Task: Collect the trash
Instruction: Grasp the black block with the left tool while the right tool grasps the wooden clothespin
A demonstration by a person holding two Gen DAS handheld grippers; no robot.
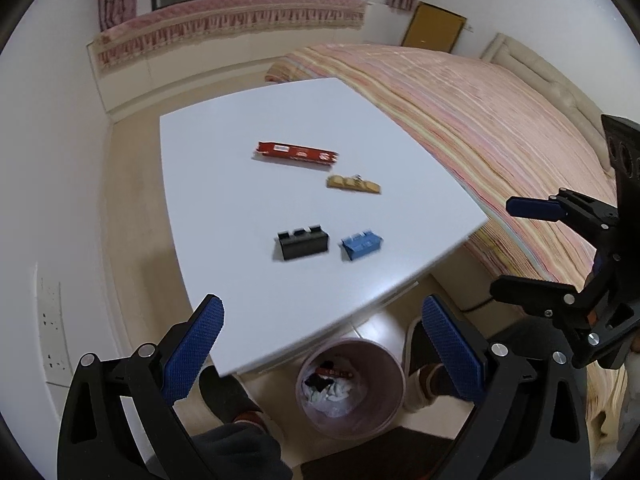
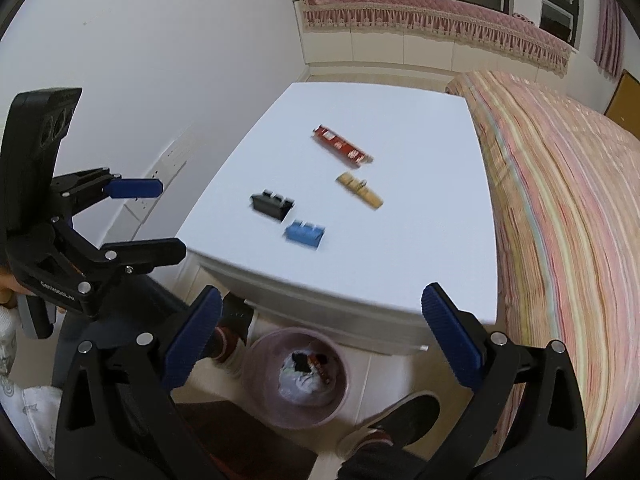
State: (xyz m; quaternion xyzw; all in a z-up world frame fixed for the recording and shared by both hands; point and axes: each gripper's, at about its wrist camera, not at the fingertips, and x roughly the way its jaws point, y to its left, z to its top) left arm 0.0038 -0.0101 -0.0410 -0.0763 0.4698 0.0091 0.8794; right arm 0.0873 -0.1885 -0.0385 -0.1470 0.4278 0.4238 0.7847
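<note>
A red wrapper (image 1: 297,155) (image 2: 342,147) and a yellow wrapper (image 1: 353,184) (image 2: 359,191) lie on the white table (image 1: 240,200) (image 2: 400,240). A black block (image 1: 303,242) (image 2: 272,205) and a blue block (image 1: 361,244) (image 2: 305,234) lie nearer the front edge. A pink trash bin (image 1: 396,396) (image 2: 260,380) with trash inside stands on the floor below that edge. My left gripper (image 1: 322,354) (image 2: 158,216) is open and empty above the bin. My right gripper (image 2: 322,344) (image 1: 516,248) is open and empty beside it.
A bed with a striped cover (image 1: 480,120) (image 2: 560,200) borders the table's right side. A white wall with sockets (image 1: 50,320) (image 2: 176,156) lies to the left. The person's shoes (image 1: 228,396) (image 2: 396,416) stand by the bin.
</note>
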